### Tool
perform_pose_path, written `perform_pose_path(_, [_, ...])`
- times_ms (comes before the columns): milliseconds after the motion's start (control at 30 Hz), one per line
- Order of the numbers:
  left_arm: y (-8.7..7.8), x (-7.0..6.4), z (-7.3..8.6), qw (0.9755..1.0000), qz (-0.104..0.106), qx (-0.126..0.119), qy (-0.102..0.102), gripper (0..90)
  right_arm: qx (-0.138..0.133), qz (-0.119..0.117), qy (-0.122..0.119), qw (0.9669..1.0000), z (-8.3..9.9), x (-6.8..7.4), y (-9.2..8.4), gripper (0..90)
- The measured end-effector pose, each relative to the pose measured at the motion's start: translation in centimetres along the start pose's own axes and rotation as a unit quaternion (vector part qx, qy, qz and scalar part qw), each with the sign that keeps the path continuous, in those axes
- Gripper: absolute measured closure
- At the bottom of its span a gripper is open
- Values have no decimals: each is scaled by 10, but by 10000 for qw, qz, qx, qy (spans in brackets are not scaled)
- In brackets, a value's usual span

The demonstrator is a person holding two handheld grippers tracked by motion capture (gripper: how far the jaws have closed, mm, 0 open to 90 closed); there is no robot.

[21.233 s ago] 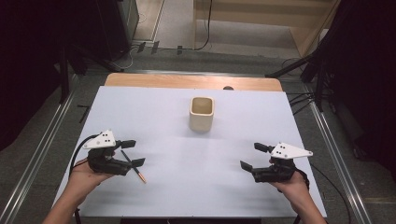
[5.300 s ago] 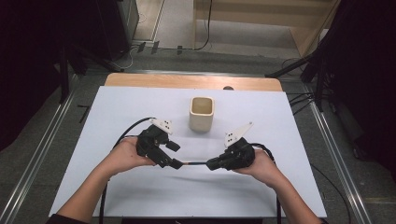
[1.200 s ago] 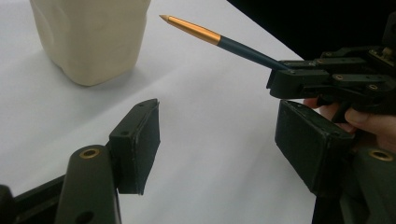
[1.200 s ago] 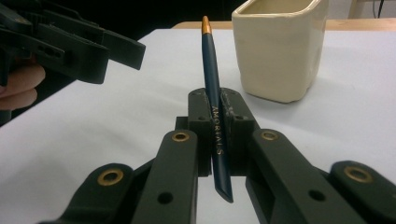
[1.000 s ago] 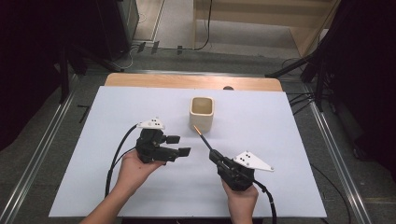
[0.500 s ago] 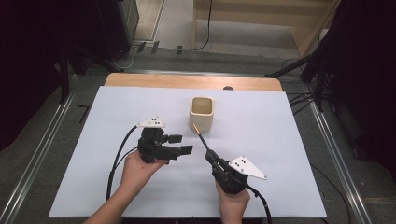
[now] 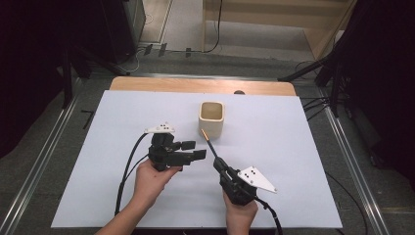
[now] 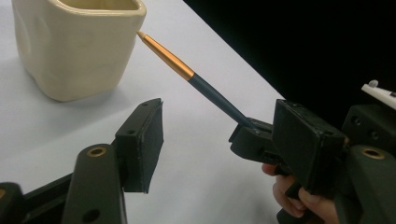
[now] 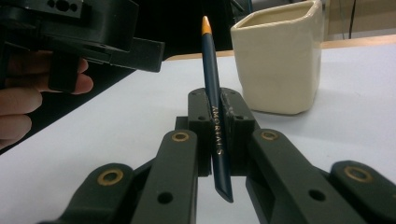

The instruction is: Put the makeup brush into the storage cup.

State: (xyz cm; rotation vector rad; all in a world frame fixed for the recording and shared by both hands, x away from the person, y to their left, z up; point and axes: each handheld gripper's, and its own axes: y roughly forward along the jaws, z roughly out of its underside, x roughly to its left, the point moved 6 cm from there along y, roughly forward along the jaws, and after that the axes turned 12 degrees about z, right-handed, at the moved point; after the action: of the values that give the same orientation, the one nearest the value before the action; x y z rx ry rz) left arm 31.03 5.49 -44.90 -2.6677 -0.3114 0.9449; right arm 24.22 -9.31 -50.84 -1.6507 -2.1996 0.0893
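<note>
A cream square cup (image 7: 212,119) stands upright at the middle back of the white table (image 7: 293,147). My right gripper (image 7: 219,164) is shut on a dark blue pencil (image 7: 209,144). The pencil's orange end points up toward the cup's near side and lies close to its rim (image 8: 140,33). In the right gripper view the pencil (image 9: 215,93) is clamped between the pads, with the cup (image 9: 280,60) just beyond. My left gripper (image 7: 194,150) hovers left of the pencil. Its jaws are open, have just been closing a little, and have nothing between them.
A wooden strip (image 7: 195,85) runs along the table's far edge. Metal rails (image 7: 44,161) flank both sides. Cables trail from both grippers toward the near edge. Bare white surface lies to the left, to the right and behind the cup.
My right gripper has shifted slightly to the left with the pencil, and the pencil's orange tip has edged nearer the cup. The left hand has stayed in place.
</note>
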Motion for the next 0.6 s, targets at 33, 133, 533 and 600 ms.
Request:
perform_pose_path(33, [2, 0, -1, 9999, 37, -95, -122, 361, -8, -1, 2, 10000, 0, 0, 0, 847])
perform_pose_path(133, [4, 1, -3, 9995, 97, -167, -257, 378, -21, 12, 9, 10000, 0, 0, 0, 846])
perform_pose_path(533, [12, 2, -5, 9962, 340, -479, -643, 441, -60, 41, 14, 10000, -1, 1, -1, 846])
perform_pose_path(600, [13, 3, -5, 9954, 356, -538, -715, 445, -63, 39, 22, 10000, -1, 1, -1, 846])
